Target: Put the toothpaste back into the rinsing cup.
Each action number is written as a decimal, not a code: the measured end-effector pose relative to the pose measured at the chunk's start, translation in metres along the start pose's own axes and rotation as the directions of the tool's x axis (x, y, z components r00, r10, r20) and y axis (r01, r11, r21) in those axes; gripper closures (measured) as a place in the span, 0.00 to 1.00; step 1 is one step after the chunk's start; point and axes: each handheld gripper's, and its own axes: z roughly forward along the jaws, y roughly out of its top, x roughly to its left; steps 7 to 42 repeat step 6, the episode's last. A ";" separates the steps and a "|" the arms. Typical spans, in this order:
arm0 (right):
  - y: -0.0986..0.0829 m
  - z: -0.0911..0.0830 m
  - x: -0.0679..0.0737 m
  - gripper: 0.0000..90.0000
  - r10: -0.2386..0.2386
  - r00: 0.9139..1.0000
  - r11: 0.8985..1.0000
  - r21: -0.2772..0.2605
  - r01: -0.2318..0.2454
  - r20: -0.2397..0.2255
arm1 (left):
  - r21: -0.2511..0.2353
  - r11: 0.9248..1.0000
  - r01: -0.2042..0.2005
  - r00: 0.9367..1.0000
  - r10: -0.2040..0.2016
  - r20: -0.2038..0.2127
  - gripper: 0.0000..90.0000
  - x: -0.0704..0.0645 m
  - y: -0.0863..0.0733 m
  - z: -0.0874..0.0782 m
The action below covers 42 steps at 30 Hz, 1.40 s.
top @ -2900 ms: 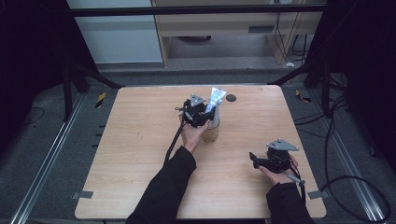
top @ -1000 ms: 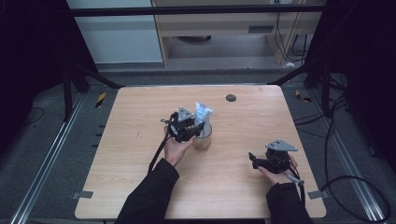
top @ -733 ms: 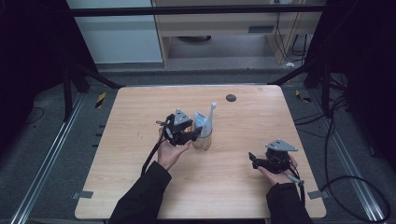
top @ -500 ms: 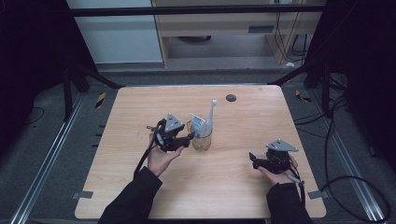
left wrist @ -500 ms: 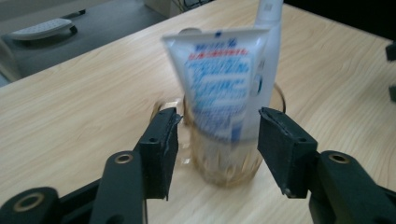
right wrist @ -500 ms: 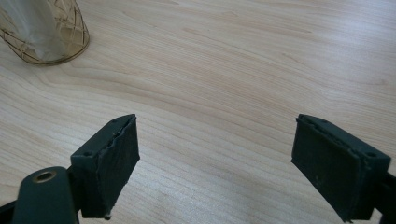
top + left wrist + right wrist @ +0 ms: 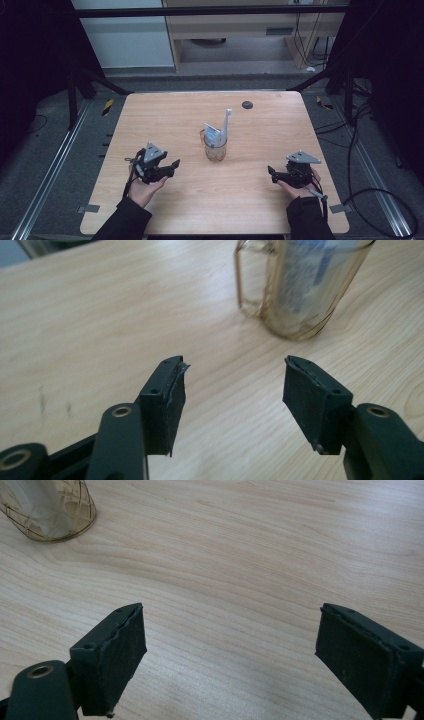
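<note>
A clear amber glass mug (image 7: 215, 147) stands upright at the table's middle, with a blue-and-white tube and a white toothbrush (image 7: 226, 122) leaning in it. In the left gripper view the mug (image 7: 300, 287) is ahead, its handle to the left. My left gripper (image 7: 172, 166) hovers low at the front left, well apart from the mug, open with nothing between its fingers (image 7: 162, 405). My right gripper (image 7: 271, 172) rests at the front right, also open and empty; the mug's base (image 7: 47, 510) shows at the top left of its view.
A small dark round disc (image 7: 247, 104) lies near the table's far edge. The wooden table (image 7: 165, 115) has metal rails and cables on the floor on both sides. A shelf unit stands behind it.
My left gripper has let go of the mug and drawn back toward the front left of the table, its jaws now open. The mug stays at the middle. The right gripper has not moved.
</note>
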 end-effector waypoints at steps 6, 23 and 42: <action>-0.003 -0.003 0.001 0.12 -0.016 1.000 1.000 0.010 0.016 0.008 | 0.039 0.996 0.076 0.996 -0.074 -0.046 0.41 0.025 -0.035 -0.008; -0.003 -0.003 0.001 0.12 -0.016 1.000 1.000 0.010 0.016 0.008 | 0.039 0.996 0.076 0.996 -0.074 -0.046 0.41 0.025 -0.035 -0.008; -0.003 -0.003 0.001 0.12 -0.016 1.000 1.000 0.010 0.016 0.008 | 0.039 0.996 0.076 0.996 -0.074 -0.046 0.41 0.025 -0.035 -0.008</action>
